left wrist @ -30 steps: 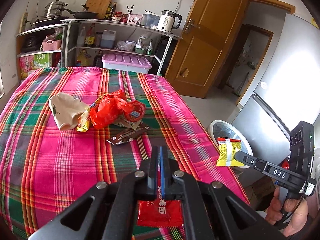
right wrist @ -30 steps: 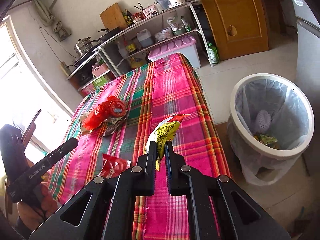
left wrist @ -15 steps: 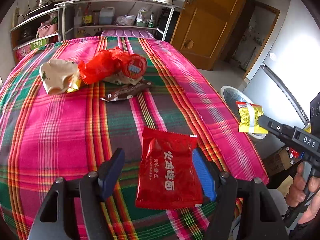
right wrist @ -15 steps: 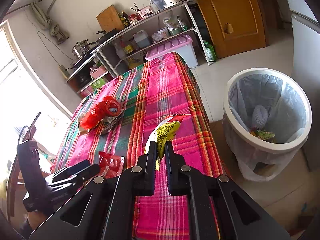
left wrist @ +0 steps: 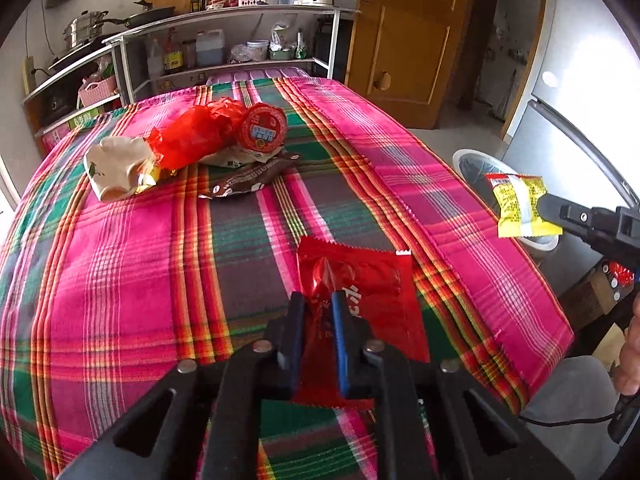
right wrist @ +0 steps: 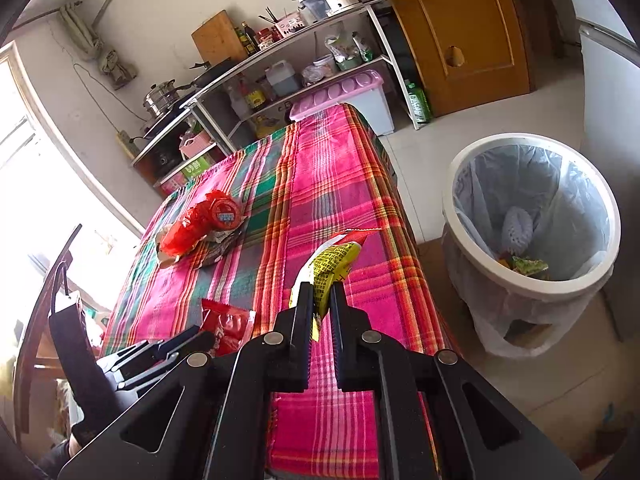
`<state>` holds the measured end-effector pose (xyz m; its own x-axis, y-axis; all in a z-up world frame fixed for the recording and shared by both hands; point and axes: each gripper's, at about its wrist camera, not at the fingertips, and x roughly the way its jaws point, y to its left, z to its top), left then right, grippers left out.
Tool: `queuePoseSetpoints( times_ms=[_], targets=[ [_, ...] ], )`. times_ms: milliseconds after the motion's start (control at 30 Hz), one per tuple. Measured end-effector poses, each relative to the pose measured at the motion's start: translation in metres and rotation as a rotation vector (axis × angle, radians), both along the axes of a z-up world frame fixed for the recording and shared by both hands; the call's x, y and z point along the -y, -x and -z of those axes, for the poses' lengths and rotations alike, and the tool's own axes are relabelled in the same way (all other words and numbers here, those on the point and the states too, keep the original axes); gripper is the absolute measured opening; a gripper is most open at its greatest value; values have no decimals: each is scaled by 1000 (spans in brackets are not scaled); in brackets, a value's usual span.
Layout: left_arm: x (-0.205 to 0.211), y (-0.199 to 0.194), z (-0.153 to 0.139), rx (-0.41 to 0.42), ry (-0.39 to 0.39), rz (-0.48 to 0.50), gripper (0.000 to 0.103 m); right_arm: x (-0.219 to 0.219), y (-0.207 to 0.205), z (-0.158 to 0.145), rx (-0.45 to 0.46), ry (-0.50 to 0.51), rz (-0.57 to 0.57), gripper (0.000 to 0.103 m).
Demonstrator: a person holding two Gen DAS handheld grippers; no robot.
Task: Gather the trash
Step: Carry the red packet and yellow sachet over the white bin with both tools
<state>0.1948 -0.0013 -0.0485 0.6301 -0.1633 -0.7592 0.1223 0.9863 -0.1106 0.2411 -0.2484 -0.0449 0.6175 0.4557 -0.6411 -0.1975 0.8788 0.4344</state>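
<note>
Red packet lies lengthwise away from closing left tool.

A snack packet lies on the near part of the tablecloth, and a heap of wrappers lies farther off, toward the left. The lined trash bin stands on the floor to the table's right, and shelves stand behind the far end.

Black left claw, blue pad, silver screws, black cable
</note>
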Motion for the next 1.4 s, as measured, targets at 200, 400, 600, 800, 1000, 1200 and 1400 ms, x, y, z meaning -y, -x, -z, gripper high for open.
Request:
queuePoseSetpoints(
  times_ms=[200, 400, 600, 800, 1000, 1200, 1400],
  targets=[
    [-3, 8, -10, 30, 44, 0, 4, 3, 2, -2, 5, 2, 6, 8],
    [-10, 8, -31, 79, 96, -15, 4, 10, 4, -5, 14, -3, 22, 8],
    [-9, -3, -44, 96, 139, -8, 4, 20, 5, -6, 19, -4, 46, 8],
    [18, -23, -47, 95, 153, 51, 4, 43, 4, -2, 13, -1, 99, 8],
    [55, -51, -49, 91, 174, 123, 4, 74, -3, 3, 12, 22, 168, 8],
    [103, -80, -49, 82, 185, 207, 4, 110, -17, 11, 5, 46, 242, 8],
    [147, -110, -39, 42, 182, 271, 4, 142, -32, 25, -23, 51, 301, 8]
  ],
)
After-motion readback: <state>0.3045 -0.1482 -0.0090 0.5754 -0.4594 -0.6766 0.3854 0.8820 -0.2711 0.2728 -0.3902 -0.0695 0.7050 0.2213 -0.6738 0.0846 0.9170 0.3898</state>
